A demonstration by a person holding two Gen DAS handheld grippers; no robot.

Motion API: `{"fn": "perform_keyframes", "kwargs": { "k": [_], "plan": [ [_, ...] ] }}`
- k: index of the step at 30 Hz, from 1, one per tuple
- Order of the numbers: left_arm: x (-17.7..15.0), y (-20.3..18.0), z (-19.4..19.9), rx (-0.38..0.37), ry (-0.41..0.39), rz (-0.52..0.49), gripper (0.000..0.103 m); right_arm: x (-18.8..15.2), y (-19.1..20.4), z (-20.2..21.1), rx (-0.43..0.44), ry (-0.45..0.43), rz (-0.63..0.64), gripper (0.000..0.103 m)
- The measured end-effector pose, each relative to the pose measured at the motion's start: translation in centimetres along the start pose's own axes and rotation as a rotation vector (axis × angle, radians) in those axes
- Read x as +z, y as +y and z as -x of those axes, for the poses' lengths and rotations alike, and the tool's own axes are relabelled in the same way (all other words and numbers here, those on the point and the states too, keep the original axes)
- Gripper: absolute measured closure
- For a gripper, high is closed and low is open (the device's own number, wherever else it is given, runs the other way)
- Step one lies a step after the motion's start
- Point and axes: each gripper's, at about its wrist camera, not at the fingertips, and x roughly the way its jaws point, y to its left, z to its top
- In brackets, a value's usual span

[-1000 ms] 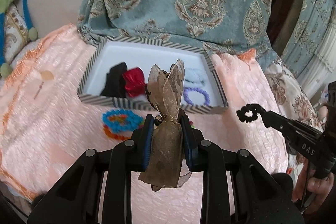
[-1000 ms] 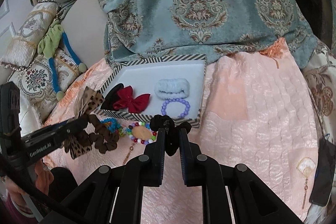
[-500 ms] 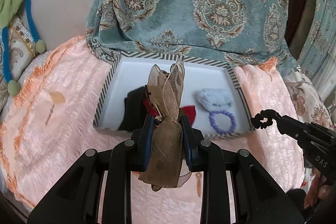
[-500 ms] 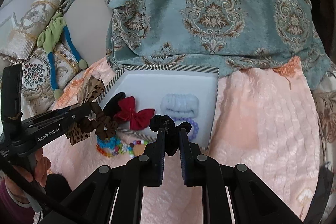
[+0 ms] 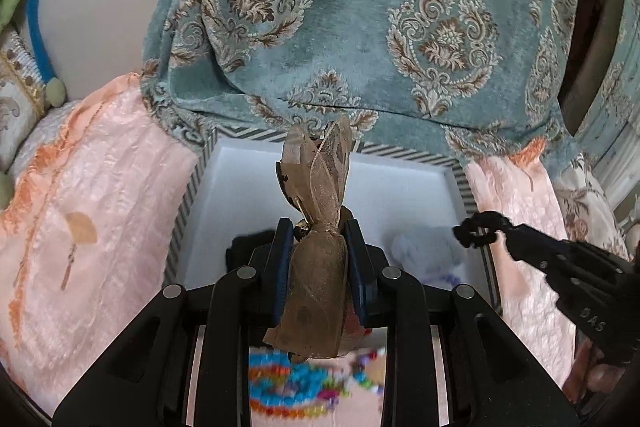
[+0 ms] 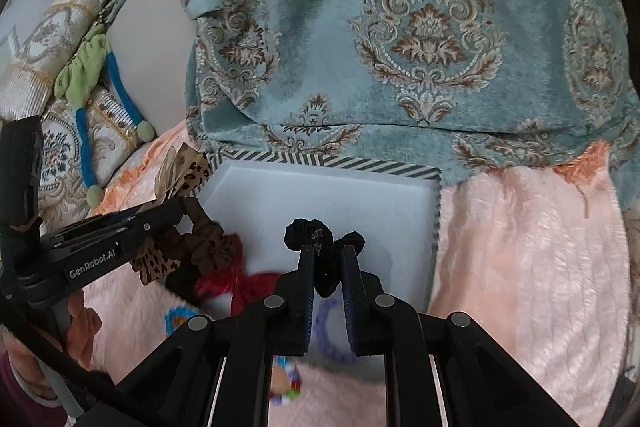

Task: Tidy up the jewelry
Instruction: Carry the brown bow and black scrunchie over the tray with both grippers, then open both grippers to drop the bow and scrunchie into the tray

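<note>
We've got the box sitting on the bedspread, its back edge tucked against the patterned blanket. Bow and bracelet lie inside near its front; beaded bracelets sit on the bedspread just before it.

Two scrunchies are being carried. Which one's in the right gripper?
The plain black scrunchie, pinched in the right gripper over the box. The left gripper holds the brown, leopard-ribboned one.

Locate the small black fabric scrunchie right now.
The small black fabric scrunchie is pinched in the right gripper, held over the striped-rim white box, right of the red bow.
</note>
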Motion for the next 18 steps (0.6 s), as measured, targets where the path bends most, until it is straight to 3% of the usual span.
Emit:
{"fn": "perform_keyframes", "kwargs": {
  "k": [7,15,17,18],
  "plan": [
    [1.7,0.2,-4.8,-0.005,0.041,0.028,0.078,2.0,-1.5,-6.0,0.002,0.049,-0.029,0.091],
    [1.3,2.0,-9.2,0.056,0.100,0.046,0.078,2.4,-4.4,-11.4,-0.015,0.114,-0.089,0.091],
    [1.1,2.4,-9.2,0.074,0.094,0.045,0.071,2.2,-5.0,-11.6,-0.026,0.116,-0.102,0.085],
    [1.0,2.5,-9.1,0.075,0.090,0.044,0.068,2.2,-5.1,-11.5,-0.029,0.115,-0.105,0.076]
  ]
}}
